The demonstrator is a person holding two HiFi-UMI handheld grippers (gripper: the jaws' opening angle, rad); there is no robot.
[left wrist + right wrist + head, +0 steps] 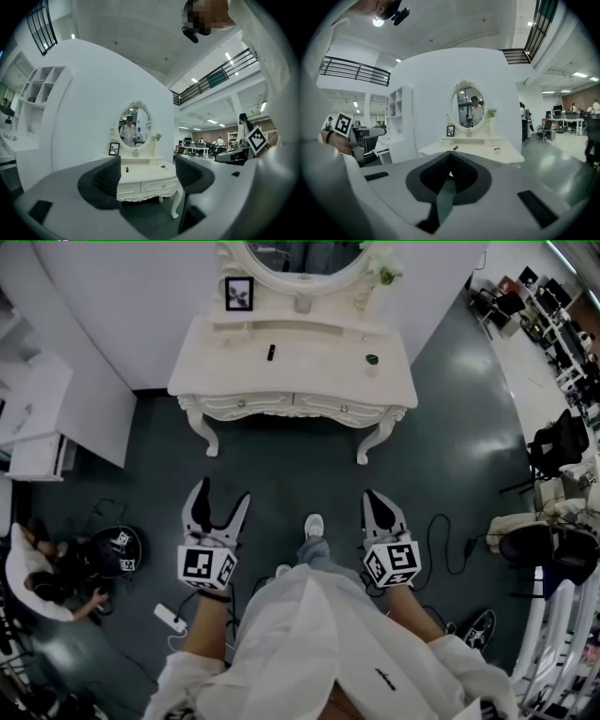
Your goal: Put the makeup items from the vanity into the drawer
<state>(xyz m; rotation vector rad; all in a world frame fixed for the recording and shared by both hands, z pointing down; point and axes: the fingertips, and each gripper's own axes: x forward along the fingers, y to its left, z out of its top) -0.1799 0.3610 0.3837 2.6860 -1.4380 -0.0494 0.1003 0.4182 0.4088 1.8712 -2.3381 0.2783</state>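
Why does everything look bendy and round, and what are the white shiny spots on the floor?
Head view: the spots on the floor are light glare, and the wide lens curves the room's edges. Left gripper view: the wall bows and the corners go black. Right gripper view: same bending, plus a bright lamp flaring at top left.

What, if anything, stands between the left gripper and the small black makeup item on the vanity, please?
Nothing visible: only floor separates the left gripper from the vanity, and the black makeup item lies exposed on its top.
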